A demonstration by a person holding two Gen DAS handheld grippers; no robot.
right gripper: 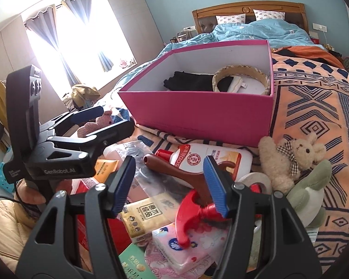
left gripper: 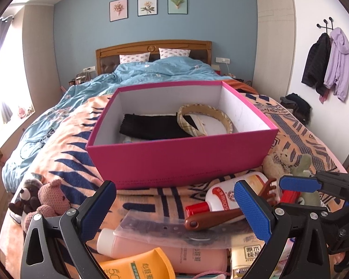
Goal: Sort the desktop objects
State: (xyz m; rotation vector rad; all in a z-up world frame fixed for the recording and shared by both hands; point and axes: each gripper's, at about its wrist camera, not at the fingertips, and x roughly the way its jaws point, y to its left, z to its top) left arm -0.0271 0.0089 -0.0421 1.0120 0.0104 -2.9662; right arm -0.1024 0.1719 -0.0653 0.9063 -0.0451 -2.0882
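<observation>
Both grippers spread, holding nothing. My right gripper (right gripper: 172, 186) straddles the brown back scratcher (right gripper: 174, 173) atop the pile before the pink box (right gripper: 197, 116). Probably rigid plastic, light, slippery; I'd pinch mid-handle.

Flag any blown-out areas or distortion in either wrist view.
Left wrist: window at the left edge clips to white, fisheye bows the pink box. Right wrist: window blown out upper left, black vignette in the corners; foreground clutter stays sharp in both.
</observation>
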